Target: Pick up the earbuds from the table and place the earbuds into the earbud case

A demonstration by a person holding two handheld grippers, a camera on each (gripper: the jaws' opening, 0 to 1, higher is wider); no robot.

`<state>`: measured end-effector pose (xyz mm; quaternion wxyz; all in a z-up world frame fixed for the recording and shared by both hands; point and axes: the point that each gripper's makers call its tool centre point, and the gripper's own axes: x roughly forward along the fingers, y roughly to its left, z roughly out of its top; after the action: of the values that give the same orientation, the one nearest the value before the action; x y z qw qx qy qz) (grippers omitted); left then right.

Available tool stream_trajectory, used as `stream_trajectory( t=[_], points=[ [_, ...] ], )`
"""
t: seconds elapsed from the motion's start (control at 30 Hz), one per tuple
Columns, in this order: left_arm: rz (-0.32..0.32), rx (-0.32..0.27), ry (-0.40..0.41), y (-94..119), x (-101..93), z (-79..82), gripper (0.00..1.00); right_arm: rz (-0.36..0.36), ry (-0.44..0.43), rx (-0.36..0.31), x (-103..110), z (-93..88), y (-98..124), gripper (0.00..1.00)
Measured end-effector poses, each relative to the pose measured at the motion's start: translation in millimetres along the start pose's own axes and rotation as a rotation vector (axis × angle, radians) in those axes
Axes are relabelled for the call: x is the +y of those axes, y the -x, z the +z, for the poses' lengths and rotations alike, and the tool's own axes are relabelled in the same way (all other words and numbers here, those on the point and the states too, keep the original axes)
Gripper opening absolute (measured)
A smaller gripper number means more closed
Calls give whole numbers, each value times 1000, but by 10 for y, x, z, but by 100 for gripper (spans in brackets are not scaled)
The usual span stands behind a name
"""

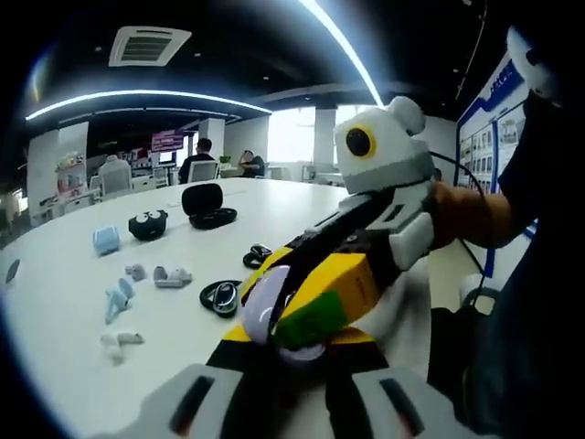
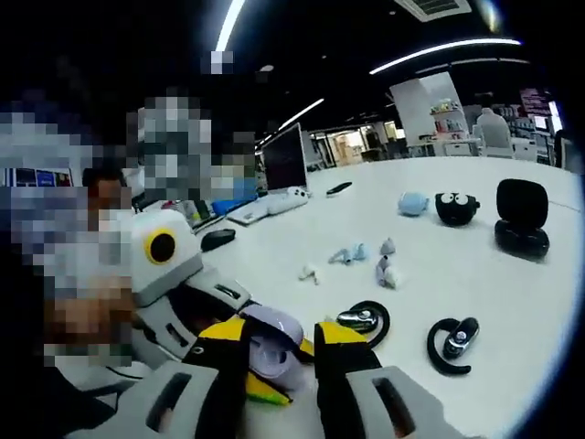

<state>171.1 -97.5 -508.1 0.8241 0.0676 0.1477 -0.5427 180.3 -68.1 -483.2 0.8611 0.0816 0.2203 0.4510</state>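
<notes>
— On the white table (image 2: 512, 302), what is lying loose?
— A black open case (image 2: 522, 219) is sitting far off; 2 black ear-hook earbuds (image 2: 454, 344) are lying nearer.
— And the tongs?
— The right gripper (image 2: 279, 352) is clenching a lilac earbud case (image 2: 271, 340). The left gripper (image 1: 291, 402) is meeting it; I cannot tell its state.

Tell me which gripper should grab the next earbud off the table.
Left. The right gripper is shut on the lilac case. The left gripper is open and empty, and a black earbud lies on the table close ahead of it.
</notes>
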Motion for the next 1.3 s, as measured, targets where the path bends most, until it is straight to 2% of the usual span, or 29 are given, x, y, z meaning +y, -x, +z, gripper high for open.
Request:
stream_trajectory(
  t=[0.33, 0.5, 0.83, 1.07, 1.23, 1.3],
  points=[
    [30, -11, -22, 34, 2, -11, 20, -1, -30, -9, -4, -19, 11, 27],
    [27, -14, -24, 31, -2, -12, 20, -12, -80, -45, -85, 37, 107, 26],
    [26, -11, -28, 29, -3, -12, 19, -45, -88, -66, -217, 116, 325, 26],
    [26, -13, -28, 32, -3, -12, 19, -75, -14, -65, -304, 247, 382, 27],
    [26, -16, -27, 30, -7, -9, 19, -105, 70, -38, -413, 352, 337, 26],
    [25, -18, -27, 25, -13, -7, 19, -107, 99, 5, -471, 354, 283, 26]
  ],
)
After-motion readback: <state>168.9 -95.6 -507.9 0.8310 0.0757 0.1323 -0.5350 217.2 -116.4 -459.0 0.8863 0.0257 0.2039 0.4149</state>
